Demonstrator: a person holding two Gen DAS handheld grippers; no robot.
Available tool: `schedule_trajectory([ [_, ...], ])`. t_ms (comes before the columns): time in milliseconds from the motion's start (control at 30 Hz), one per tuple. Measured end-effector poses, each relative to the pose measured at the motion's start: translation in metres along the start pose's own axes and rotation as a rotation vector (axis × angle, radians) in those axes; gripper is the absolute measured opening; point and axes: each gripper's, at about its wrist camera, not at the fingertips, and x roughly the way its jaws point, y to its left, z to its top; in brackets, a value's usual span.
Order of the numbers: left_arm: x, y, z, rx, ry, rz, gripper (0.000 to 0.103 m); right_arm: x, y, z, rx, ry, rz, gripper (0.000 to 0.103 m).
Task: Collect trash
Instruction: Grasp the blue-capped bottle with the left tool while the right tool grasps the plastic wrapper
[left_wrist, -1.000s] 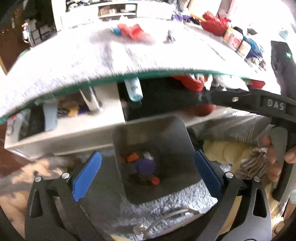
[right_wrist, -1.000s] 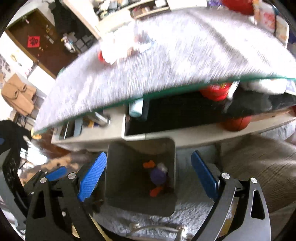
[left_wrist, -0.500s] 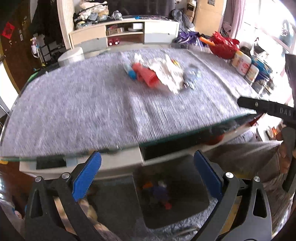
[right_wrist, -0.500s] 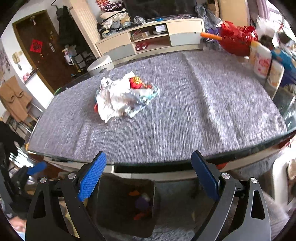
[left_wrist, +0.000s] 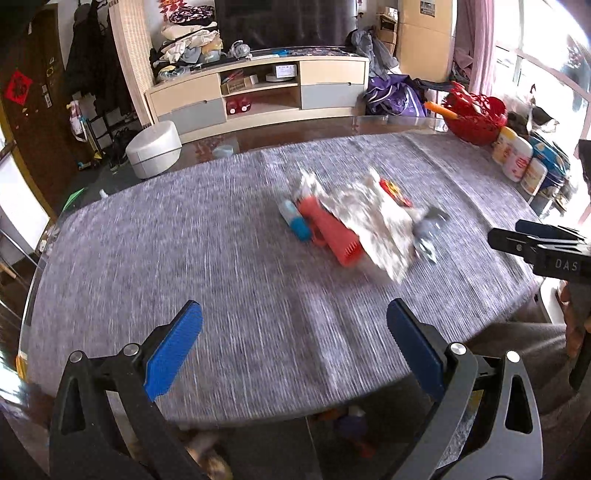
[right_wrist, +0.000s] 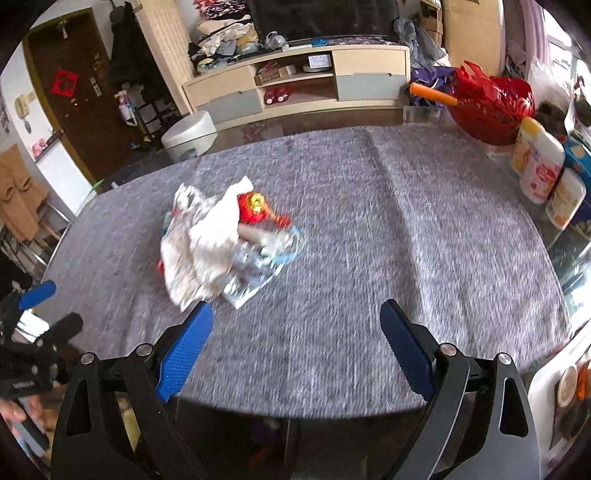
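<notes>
Grey-clothed desk (right_wrist: 424, 229): trash heap (right_wrist: 221, 243) lies mid-desk toward the left edge; left hand-held gripper (left_wrist: 293, 343) wide, empty; right hand-held gripper (right_wrist: 295, 343) empty, jaws closing slightly; judged reach step, next advance onto one piece and clamp.

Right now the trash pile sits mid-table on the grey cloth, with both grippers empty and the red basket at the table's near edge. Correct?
Not quite. The red basket stands at the table's far corner, as the right wrist view shows. The rest holds.
</notes>
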Motion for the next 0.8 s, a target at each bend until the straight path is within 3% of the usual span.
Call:
schedule_trajectory([
  [133,0.023,0.009,0.026,-0.01,0.003,0.002,0.091,0.011,-0.006,0.016,0.004,-0.006,-0.008,0.072],
  [233,0.041,0.012,0.039,-0.014,0.013,-0.002,0.08,0.022,-0.01,0.026,0.011,-0.002,-0.006,0.059],
  [300,0.056,0.013,0.047,-0.018,0.023,-0.009,0.071,0.029,-0.012,0.029,0.016,0.006,0.0,0.041],
  [400,0.077,0.014,0.056,-0.028,0.039,-0.016,0.057,0.043,-0.016,0.035,0.028,0.026,0.013,0.026],
  [467,0.09,0.016,0.06,-0.034,0.049,-0.017,0.046,0.051,-0.018,0.036,0.034,0.035,0.024,0.025],
  [533,0.1,0.014,0.063,-0.038,0.057,-0.019,0.043,0.056,-0.019,0.037,0.046,0.047,0.045,0.025],
  [800,0.136,0.007,0.061,-0.024,0.11,-0.027,0.043,0.078,-0.017,0.034,0.053,0.096,0.074,0.025],
])
